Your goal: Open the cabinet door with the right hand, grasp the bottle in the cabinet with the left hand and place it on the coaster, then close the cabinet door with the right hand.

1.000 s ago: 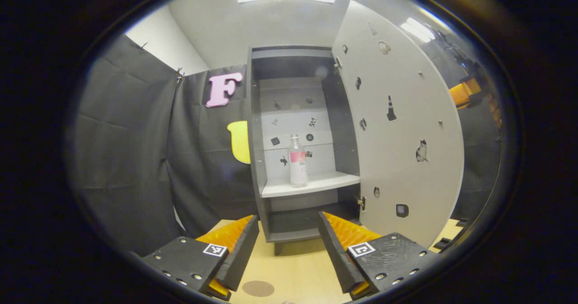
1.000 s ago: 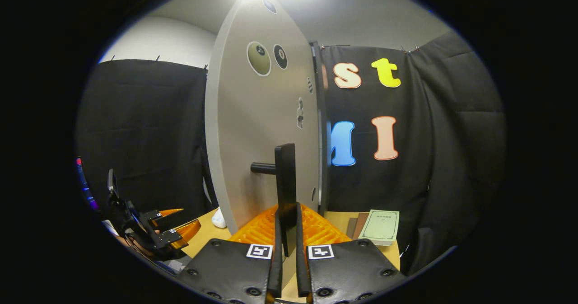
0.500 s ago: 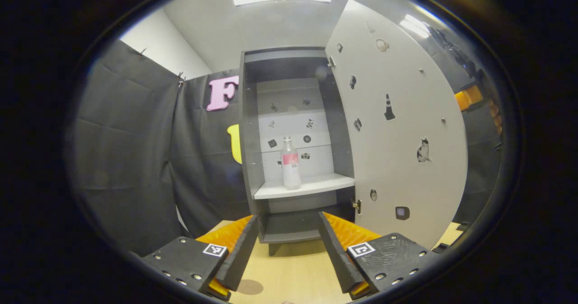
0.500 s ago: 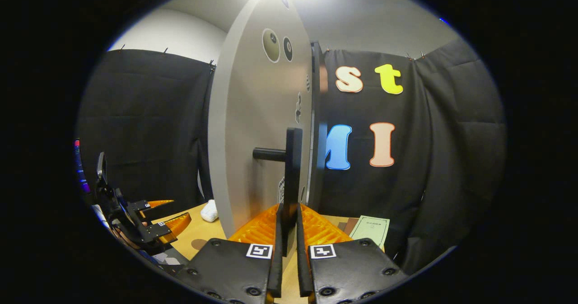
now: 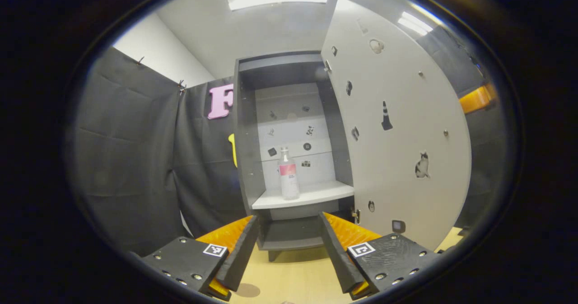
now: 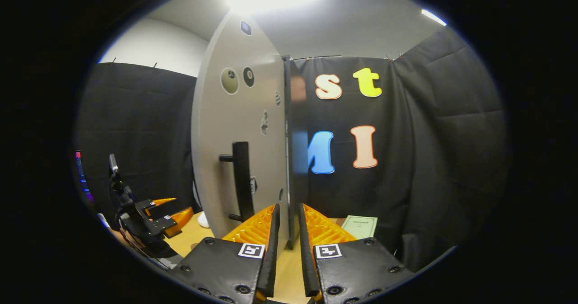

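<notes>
The door (image 5: 397, 128) stands wide open, and the bottle (image 5: 288, 180) stands upright on the cabinet's (image 5: 246, 159) white shelf (image 5: 316, 193). The left gripper (image 5: 288, 243) faces it from well back, fingers spread and empty. The right gripper (image 6: 287, 245) holds nothing, its fingers nearly together, with the handle (image 6: 242, 180) just off to its left.

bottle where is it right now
In the left gripper view the bottle stands upright on the cabinet's white shelf, towards its left end, ahead of the open left gripper, with the door swung open on its right.
</notes>
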Available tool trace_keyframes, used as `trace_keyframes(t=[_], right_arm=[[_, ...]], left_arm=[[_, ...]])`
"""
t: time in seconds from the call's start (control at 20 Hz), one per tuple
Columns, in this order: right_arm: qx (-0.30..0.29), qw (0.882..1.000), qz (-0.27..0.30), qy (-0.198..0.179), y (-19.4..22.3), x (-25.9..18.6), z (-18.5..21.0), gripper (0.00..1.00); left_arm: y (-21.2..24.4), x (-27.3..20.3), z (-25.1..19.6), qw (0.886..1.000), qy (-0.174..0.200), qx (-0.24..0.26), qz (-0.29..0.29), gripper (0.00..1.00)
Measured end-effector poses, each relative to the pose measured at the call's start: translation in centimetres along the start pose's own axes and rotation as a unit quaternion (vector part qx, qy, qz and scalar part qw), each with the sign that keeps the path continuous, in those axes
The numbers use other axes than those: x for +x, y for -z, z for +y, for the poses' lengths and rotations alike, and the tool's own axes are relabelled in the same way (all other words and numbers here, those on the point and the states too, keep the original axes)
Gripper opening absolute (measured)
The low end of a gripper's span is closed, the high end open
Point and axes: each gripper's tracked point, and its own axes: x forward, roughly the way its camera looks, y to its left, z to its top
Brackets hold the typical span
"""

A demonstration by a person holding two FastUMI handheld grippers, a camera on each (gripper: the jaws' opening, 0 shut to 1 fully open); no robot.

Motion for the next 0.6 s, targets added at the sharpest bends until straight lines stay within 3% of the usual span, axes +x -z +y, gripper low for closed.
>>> trace_keyframes(t=[0.05,0.1,0.2,0.3,0.4,0.45,0.6], right_arm=[[0.001,1.000,-0.002,0.014,0.3,-0.4,-0.9,0.28],[0.001,1.000,-0.003,0.024,0.5,-0.2,-2.0,0.44],[-0.007,0.998,-0.008,0.067,1.1,-0.4,-4.4,0.96],[-0.011,0.994,-0.018,0.109,1.4,-0.9,-6.5,1.00],[0.002,0.991,-0.019,0.135,2.1,-0.8,-7.7,0.92],[0.010,0.990,-0.016,0.143,2.5,-0.7,-8.1,0.97],[0.022,0.982,-0.002,0.186,3.8,-1.2,-10.1,0.97]], left_arm=[[-0.7,0.6,-0.1,1.000,0.003,0.000,-0.001,0.82],[-1.2,1.4,-0.5,1.000,0.011,0.000,0.000,0.80],[-2.6,3.0,-1.1,1.000,0.031,0.000,0.003,0.82],[-4.1,4.9,-1.5,0.999,0.048,0.003,0.001,0.80],[-5.4,7.1,-1.8,0.998,0.062,0.004,-0.002,0.80],[-5.9,8.5,-1.8,0.998,0.067,0.001,-0.005,0.80],[-7.1,13.2,-1.5,0.997,0.079,-0.014,-0.013,0.80]])
